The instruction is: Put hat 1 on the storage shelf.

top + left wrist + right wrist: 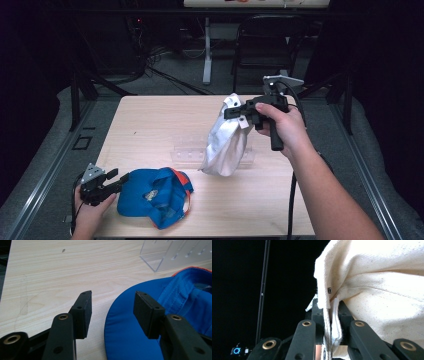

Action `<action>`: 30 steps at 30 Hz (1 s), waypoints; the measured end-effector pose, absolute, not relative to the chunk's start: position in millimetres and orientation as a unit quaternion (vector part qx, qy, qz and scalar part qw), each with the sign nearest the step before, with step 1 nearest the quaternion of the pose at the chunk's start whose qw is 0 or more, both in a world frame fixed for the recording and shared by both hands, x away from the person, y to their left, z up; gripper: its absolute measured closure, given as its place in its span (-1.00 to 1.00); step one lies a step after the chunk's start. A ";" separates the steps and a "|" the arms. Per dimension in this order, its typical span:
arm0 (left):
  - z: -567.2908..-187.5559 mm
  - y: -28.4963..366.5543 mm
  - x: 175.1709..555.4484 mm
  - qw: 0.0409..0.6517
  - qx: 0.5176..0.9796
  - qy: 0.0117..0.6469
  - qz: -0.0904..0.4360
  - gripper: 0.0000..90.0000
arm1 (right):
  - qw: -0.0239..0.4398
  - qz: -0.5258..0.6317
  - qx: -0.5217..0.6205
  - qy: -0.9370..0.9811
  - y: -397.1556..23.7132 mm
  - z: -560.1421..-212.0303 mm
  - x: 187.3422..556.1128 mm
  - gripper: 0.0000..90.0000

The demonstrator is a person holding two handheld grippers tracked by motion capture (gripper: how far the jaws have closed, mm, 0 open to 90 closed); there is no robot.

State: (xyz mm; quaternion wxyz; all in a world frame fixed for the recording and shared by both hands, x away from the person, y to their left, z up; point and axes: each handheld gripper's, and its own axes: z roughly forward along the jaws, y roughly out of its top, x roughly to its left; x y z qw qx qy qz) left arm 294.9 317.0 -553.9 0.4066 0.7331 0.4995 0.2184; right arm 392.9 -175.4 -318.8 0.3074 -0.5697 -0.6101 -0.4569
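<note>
Table: pale wood table (pixel 150 125), dark room around it.
Right gripper (pixel 235 112): you hold the white cap (pixel 227 142) clamped, lifted above the table.
Left gripper (pixel 117 178): your jaws stand apart at the blue cap (pixel 150 197), which lies on the table's near edge.

Two caps: one blue cap (pixel 150 196), one white cap (pixel 227 137). Two grippers: left gripper (pixel 118 180), right gripper (pixel 231 112). One clear plastic stand (pixel 187 150). One table (pixel 150 125). One chair (pixel 265 40) behind it.

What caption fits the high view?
Right gripper lifts a white cap above the table; open left gripper waits beside a blue cap.
</note>
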 end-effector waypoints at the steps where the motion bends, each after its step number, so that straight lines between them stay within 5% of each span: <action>1: -553.8 316.7 295.0 0.407 0.733 0.499 0.219 0.10 | 0.310 -0.455 -0.567 -0.613 -171.2 -319.5 396.3 0.80; 16: -553.0 316.8 296.0 0.412 0.732 0.497 0.218 0.10 | 0.312 -0.432 -0.565 -0.631 -110.9 -318.6 435.7 0.80; 30: -546.3 300.9 292.6 0.420 0.742 0.474 0.221 0.08 | 0.306 -0.425 -0.574 -0.629 -117.8 -327.9 462.7 0.80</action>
